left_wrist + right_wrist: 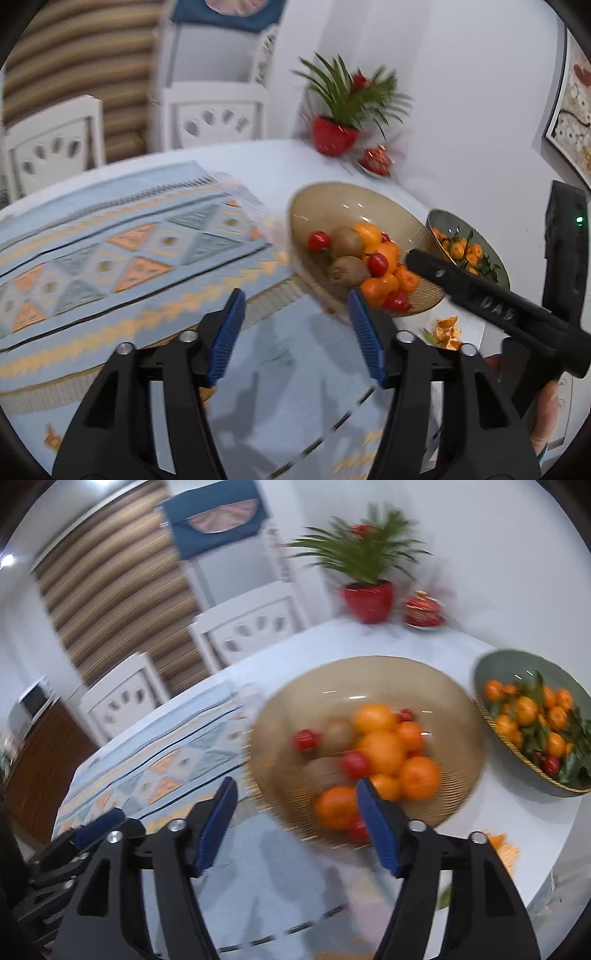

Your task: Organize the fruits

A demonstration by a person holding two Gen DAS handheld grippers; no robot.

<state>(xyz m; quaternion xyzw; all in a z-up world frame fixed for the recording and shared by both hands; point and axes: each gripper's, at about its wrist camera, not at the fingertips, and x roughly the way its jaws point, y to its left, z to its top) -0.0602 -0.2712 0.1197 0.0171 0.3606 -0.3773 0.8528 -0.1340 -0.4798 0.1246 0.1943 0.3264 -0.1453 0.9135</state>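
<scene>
Both tools hang empty above the near part of the white table [266, 162]. The left gripper [295, 332] has its blue-padded jaws spread apart, and so does the right gripper [297, 823]. Ahead to the right, the amber ribbed glass bowl [365, 672] holds oranges, kiwis and small red fruits, blurred, perhaps tomatoes. Farther right stands the grey-green bowl [495, 664] of leafy mandarins.
</scene>
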